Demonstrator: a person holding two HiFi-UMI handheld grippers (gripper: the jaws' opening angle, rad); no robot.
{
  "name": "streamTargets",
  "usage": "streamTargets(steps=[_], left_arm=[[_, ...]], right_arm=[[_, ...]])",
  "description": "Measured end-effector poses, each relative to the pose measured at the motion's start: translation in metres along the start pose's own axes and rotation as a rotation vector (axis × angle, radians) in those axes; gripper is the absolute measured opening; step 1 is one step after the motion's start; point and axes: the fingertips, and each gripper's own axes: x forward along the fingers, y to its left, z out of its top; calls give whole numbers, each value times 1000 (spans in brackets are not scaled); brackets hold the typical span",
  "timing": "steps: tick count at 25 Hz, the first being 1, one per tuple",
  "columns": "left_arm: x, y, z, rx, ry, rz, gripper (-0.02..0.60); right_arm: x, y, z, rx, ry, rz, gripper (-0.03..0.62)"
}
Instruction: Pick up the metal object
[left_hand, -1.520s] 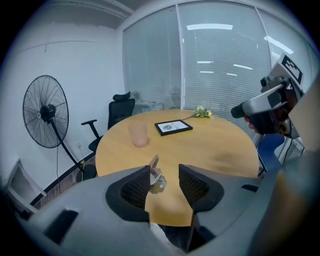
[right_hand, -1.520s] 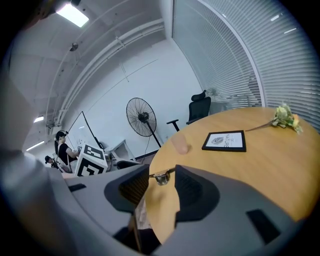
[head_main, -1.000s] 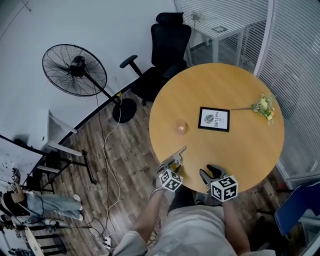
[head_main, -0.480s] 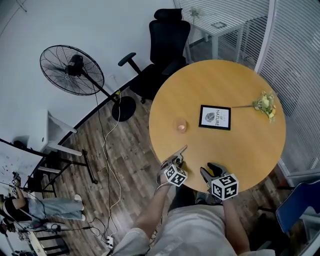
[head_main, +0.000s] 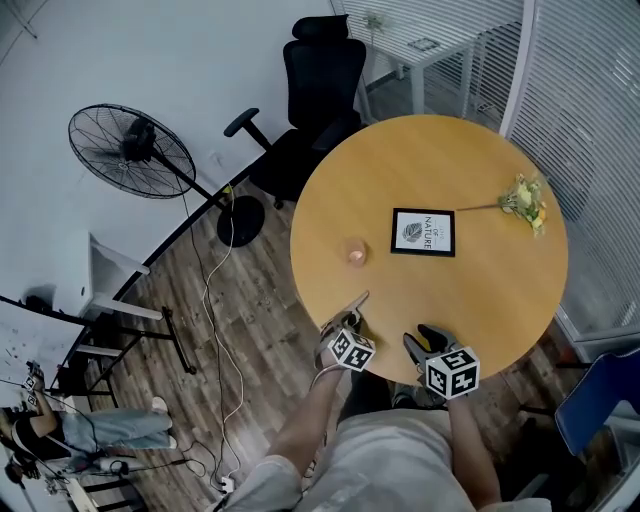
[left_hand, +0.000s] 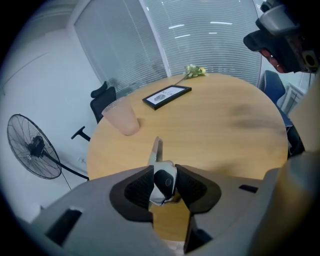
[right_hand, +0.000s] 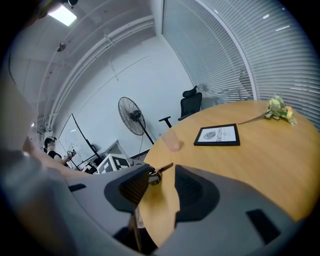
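The metal object (head_main: 356, 303) is a slim silver piece with a dark end, lying near the front edge of the round wooden table (head_main: 480, 300). My left gripper (head_main: 345, 322) sits right behind it. In the left gripper view its jaws are closing, the pads meet both sides of the dark end, and the silver blade (left_hand: 157, 150) sticks out forward beyond the left gripper (left_hand: 164, 186). My right gripper (head_main: 425, 338) hovers over the table edge to the right. Its jaws (right_hand: 162, 187) stand open with nothing between them, and the metal object (right_hand: 161, 171) shows beyond them.
A pale pink cup (head_main: 355, 251) stands beyond the object, a black-framed picture (head_main: 423, 232) lies at mid-table, and a flower (head_main: 524, 202) lies at the right. A black office chair (head_main: 315, 90) stands behind the table. A floor fan (head_main: 130, 150) and cables are on the left.
The left gripper's marker cube has turned a little and sits slightly closer to the metal object. The head camera has shifted. The right gripper has hardly moved.
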Motion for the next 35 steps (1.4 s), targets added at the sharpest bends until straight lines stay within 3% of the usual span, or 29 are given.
streamTargets(steps=[12, 25, 32, 35], left_arm=[[-3, 8, 4, -54, -21, -10, 102], [-11, 10, 4, -56, -36, -45, 72], [-21, 10, 12, -97, -85, -66, 60], [-26, 12, 16, -121, -113, -66, 14]], right_arm=[[5, 2, -1, -9, 17, 3, 156], [-1, -3, -2, -12, 14, -15, 155], [1, -1, -5, -17, 20, -8, 153], [1, 0, -5, -17, 21, -6, 152]])
